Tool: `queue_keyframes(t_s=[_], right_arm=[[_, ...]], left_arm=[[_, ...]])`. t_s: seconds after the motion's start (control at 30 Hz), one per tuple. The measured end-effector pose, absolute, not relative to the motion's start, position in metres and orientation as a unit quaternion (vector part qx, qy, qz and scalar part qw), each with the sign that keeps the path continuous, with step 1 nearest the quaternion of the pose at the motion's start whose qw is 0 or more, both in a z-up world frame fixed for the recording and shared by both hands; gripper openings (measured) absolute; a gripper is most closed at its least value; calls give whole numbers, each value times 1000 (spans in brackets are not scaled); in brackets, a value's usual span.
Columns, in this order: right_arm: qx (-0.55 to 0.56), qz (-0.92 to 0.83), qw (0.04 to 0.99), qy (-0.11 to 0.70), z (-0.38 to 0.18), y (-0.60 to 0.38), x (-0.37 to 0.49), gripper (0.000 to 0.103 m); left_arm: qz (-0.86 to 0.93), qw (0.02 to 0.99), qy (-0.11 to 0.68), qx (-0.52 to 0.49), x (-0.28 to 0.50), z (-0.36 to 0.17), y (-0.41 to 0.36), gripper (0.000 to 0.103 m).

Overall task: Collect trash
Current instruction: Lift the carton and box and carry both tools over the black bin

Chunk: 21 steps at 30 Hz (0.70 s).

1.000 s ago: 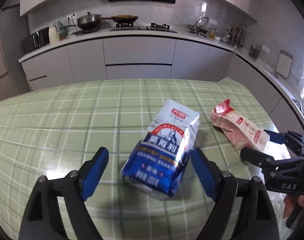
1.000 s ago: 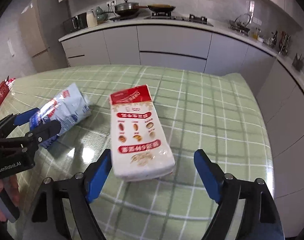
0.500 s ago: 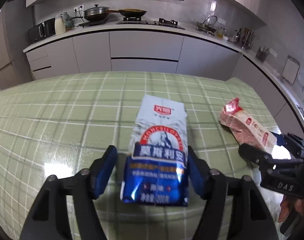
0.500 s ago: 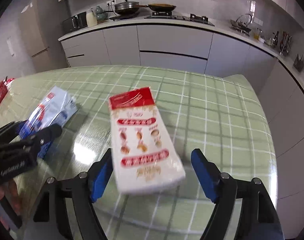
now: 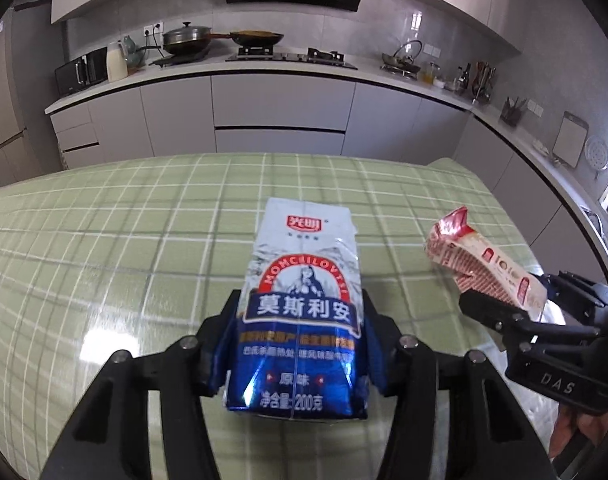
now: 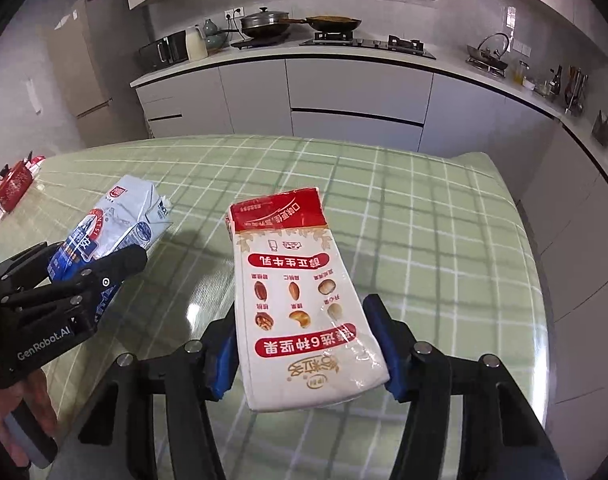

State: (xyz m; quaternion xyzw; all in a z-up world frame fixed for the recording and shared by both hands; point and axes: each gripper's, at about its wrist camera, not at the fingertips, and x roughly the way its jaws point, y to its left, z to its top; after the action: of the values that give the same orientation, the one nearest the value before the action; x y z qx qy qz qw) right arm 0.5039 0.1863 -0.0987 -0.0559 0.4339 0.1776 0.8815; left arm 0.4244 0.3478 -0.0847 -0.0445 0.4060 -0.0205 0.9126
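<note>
A blue and white milk carton (image 5: 304, 248) lies lengthwise on the green checked tablecloth (image 5: 104, 240). My left gripper (image 5: 300, 320) is closing on its near end, both blue pads against its sides. A red and white nut-milk carton (image 6: 292, 248) lies to its right. My right gripper (image 6: 302, 320) is closing on that carton's near end, its pads touching both sides. In the right wrist view the left gripper (image 6: 76, 260) and the blue carton (image 6: 132, 208) appear at the left. The left wrist view has the right gripper (image 5: 524, 296) and the red carton (image 5: 476, 256) at its right edge.
A red basket (image 6: 14, 180) sits at the table's far left edge. Grey kitchen cabinets (image 5: 280, 116) with a stove and pans run behind the table. The table's right edge (image 6: 516, 216) drops off near the counter. A person's hand (image 6: 28, 400) holds the left gripper.
Both grippers' jaws have narrowed from wide apart to touching their cartons. The blue carton has swung from slanted to straight between the left pads. The right carton sits deeper between its pads.
</note>
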Motion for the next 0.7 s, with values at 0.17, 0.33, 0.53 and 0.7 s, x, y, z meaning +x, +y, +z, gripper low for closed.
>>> queue_keyframes(t_s=[0.17,0.33,0.53,0.7], right_arm=[[-45,184,885,426,-88,167,477,59],[-35,194,886,419,-78,138,441,59],[-32,210,887,410,-63,104,401,59],[-33,220,886,407,-54,76,368,58]], left_arm=[[-13,915,401,-47,398,-77,336,55],[-5,915,401,-48,370,-75,319,54],[10,916,396,-62,333,-69,300,54],[19,917,393,-70,306,-64,282,54]])
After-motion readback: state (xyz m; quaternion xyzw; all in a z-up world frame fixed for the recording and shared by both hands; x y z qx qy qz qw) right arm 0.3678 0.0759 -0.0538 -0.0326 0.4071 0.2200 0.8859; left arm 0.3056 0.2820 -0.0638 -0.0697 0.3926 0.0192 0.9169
